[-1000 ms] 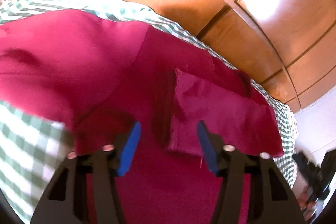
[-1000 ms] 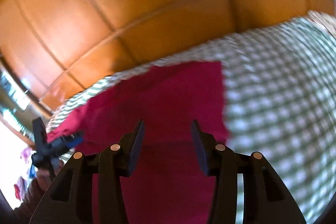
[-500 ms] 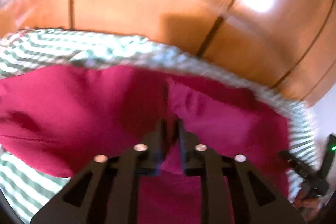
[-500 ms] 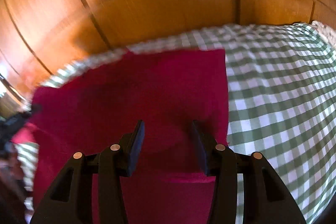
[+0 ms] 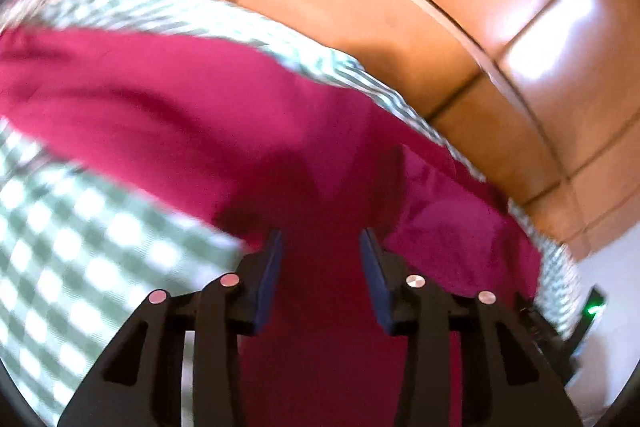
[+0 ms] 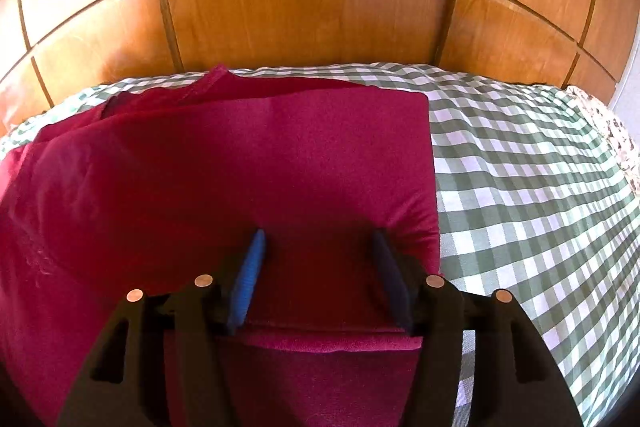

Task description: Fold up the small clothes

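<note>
A crimson garment lies spread on a green-and-white checked bed cover. In the right wrist view it is folded with a straight right edge and a hem below the fingers. My right gripper is open just above the cloth near that edge, empty. In the left wrist view, which is blurred, the same garment stretches left, with a folded sleeve flap on the right. My left gripper is open over the cloth, holding nothing.
A wooden panelled headboard rises behind the bed. The checked cover shows bare at lower left in the left wrist view. The other gripper's black body with a green light is at the right edge there.
My left gripper closed on the cloth half a second ago and has now opened and let it go. The right gripper stayed open and swung to face the headboard squarely.
</note>
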Available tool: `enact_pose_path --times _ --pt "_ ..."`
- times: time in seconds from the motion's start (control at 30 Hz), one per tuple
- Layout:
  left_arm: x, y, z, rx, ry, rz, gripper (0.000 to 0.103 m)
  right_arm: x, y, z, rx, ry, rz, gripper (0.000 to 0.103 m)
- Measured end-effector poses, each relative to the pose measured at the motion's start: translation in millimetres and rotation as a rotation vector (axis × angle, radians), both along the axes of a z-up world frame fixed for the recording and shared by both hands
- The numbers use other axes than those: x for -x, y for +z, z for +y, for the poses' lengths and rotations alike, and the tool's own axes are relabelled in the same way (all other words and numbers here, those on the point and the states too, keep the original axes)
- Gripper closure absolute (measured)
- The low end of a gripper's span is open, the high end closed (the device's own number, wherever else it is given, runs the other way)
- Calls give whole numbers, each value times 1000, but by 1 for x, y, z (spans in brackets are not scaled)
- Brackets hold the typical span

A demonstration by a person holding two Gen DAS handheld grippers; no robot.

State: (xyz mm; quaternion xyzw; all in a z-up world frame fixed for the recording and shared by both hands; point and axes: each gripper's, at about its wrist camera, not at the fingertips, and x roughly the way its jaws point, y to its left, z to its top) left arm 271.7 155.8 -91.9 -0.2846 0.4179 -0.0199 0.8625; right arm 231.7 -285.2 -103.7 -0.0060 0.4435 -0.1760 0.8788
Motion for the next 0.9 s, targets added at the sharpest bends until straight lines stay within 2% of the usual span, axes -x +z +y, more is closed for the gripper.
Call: enact_pose_path --times 0.1,0.23,0.37,0.43,0.47,0.57,0.63,0.8,0.83,0.9 --pt "26 3 50 33 120 -36 62 0 -1 2 8 0 -1 46" --pt "56 -3 131 93 318 -20 53 1 -1 3 21 1 -3 46" --pt "84 -13 217 167 532 1 54 2 -1 4 44 -16 -2 39" --pt "91 -20 242 191 589 17 54 2 -1 4 44 -18 -2 38" --pt "93 -24 259 228 617 20 54 2 0 4 44 -18 -3 38" --pt "94 -30 291 287 671 16 56 2 0 4 51 -18 0 38" --pt "93 -31 304 300 684 16 56 2 0 5 64 -23 2 35" --pt "70 -30 313 231 695 44 61 2 -1 8 91 -29 4 33" --pt "67 -29 313 219 694 49 64 2 -1 8 98 -29 5 33" --pt "57 -28 314 196 675 63 80 2 -1 10 109 -29 7 33"
